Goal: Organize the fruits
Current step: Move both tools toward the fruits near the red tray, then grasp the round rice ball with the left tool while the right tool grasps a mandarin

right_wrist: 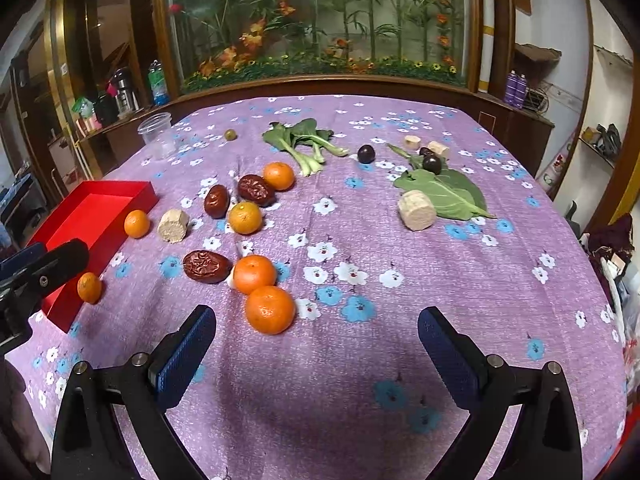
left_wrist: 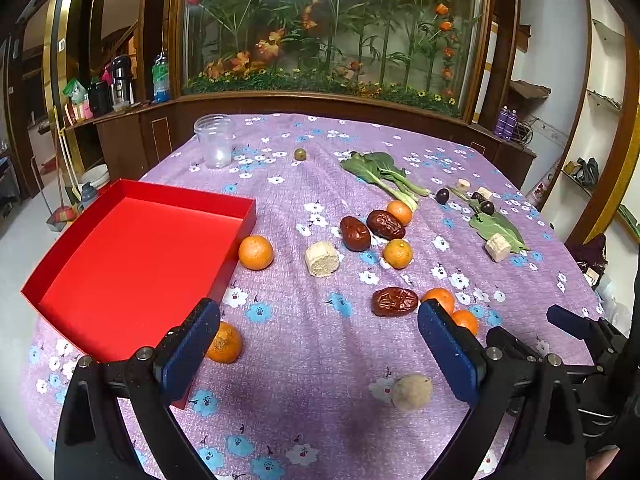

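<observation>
While both the left gripper (left_wrist: pixel 318 346) and right gripper (right_wrist: pixel 317 346) stood wide apart and empty, six tangerines (right_wrist: pixel 270 309), three red dates (right_wrist: pixel 207 266) and two plums (right_wrist: pixel 366 153) lay from nine to one o'clock.

Your left gripper (left_wrist: pixel 319 344) is showing two black, curved plastic arms, each carrying a flat pad of dark blue, finely textured rubber speckled with pale dust. Round silver screw heads are sitting on top of the black joints behind the pads (left_wrist: pixel 192 346). Your right gripper (right_wrist: pixel 317 346) is wearing the same build: black arms, blue dimpled pads (right_wrist: pixel 448 354), silver screw heads at the pivots.
</observation>
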The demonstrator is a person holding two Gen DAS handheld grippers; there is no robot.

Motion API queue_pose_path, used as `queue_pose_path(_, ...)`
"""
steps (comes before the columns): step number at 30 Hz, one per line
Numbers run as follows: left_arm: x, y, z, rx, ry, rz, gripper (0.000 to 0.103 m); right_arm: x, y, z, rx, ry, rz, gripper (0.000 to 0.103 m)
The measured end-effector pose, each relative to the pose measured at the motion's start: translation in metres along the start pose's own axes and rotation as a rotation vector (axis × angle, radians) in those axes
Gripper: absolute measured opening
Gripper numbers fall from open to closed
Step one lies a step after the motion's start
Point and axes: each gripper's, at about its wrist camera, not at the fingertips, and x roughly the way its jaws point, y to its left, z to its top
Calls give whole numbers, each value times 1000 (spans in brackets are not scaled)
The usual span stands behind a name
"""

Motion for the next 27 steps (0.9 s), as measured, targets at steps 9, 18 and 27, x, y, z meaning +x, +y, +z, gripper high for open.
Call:
queue_pose_path(9,18,21,-5,-52,47,-34,99,16,3,-3,-9,47,59,87)
queue_pose_path(18,33,26,-13,-58,109,-158,76,31,6,-1,-27,84,101,76)
queue_pose_path(27,27,-18,-24,92,125,-317,76,53,8,3,-28,158,138,62)
